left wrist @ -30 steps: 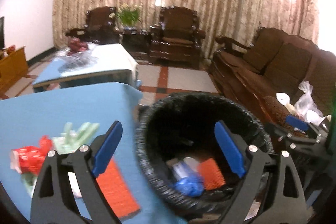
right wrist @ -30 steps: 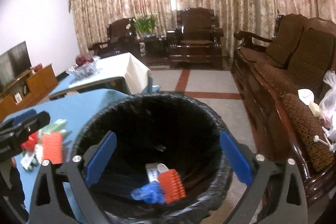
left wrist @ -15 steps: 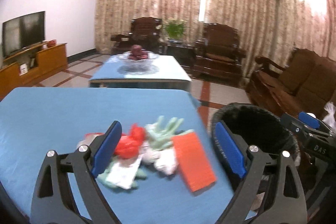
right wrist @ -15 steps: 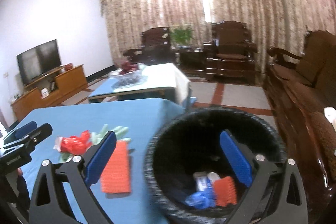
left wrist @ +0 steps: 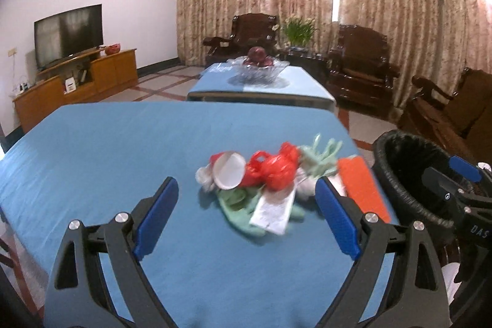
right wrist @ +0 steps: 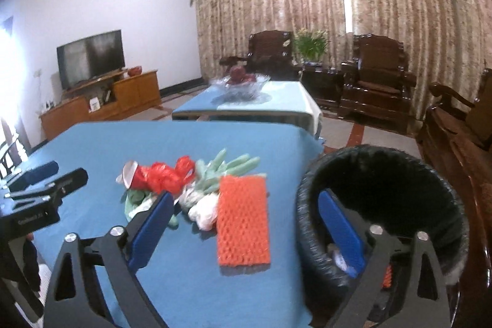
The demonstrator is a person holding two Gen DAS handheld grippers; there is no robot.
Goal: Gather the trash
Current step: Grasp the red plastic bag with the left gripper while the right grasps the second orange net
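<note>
A trash pile lies on the blue table point(left wrist: 107, 149): a red-and-white paper cup point(left wrist: 229, 171), a red plastic bag point(left wrist: 273, 168), pale green gloves point(left wrist: 319, 156), a white wrapper point(left wrist: 273, 209) and an orange foam net point(right wrist: 243, 220). The black-lined bin point(right wrist: 384, 174) stands off the table's right edge with some trash inside. My left gripper point(left wrist: 246, 185) is open, short of the pile, holding nothing. My right gripper point(right wrist: 246, 194) hovers above the net and the bin's rim; its jaws are closing, still wide, with nothing pressed between them.
A second table with a glass fruit bowl point(left wrist: 258, 66) stands beyond. A TV point(left wrist: 67, 33) on a wooden cabinet is at the left wall. Dark wooden armchairs point(right wrist: 378, 73) and a sofa point(right wrist: 455, 125) line the back and right.
Both views have swung left, from looking into the bin to facing the table. The trash pile now sits ahead of my left gripper, and the bin has slid to the right.
</note>
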